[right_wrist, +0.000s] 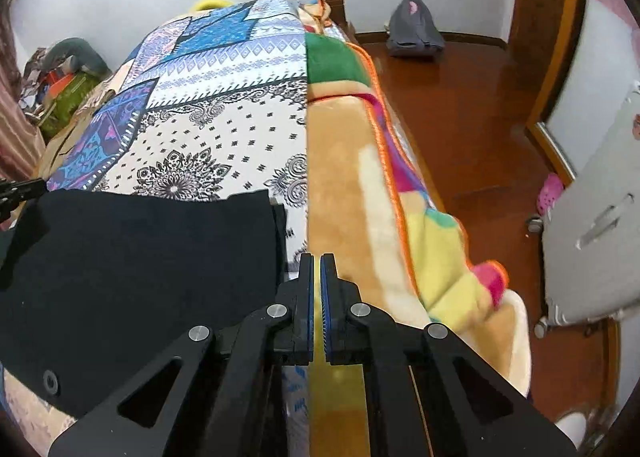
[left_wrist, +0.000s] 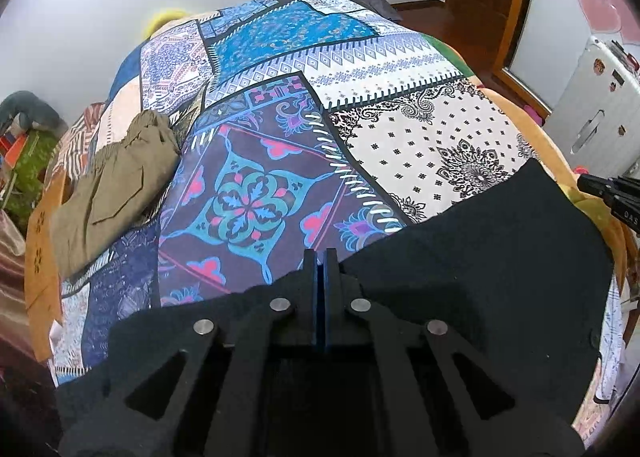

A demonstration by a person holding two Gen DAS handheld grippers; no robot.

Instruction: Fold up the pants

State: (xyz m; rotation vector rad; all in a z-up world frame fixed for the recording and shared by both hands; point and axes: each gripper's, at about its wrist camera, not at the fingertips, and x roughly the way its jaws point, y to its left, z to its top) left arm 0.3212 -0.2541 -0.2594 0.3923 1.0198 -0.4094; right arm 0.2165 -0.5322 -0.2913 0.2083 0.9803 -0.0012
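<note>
Black pants (left_wrist: 480, 257) lie flat on the patchwork bed cover (left_wrist: 280, 137) at the near edge of the bed; they also show in the right wrist view (right_wrist: 140, 257), with a button (right_wrist: 50, 380) near the camera. My left gripper (left_wrist: 320, 257) is shut with nothing visibly between its pads, hovering over the pants' far edge. My right gripper (right_wrist: 316, 261) is nearly shut and empty, just right of the pants' right edge, over a plush blanket (right_wrist: 360, 197). The right gripper's tip shows at the right of the left wrist view (left_wrist: 600, 187).
Olive-green folded pants (left_wrist: 116, 185) lie at the bed's left side. A white suitcase (right_wrist: 592, 237) stands on the wooden floor (right_wrist: 460, 97) to the right. A grey backpack (right_wrist: 416, 29) sits on the floor by the far wall. Clutter (left_wrist: 20, 145) lies left of the bed.
</note>
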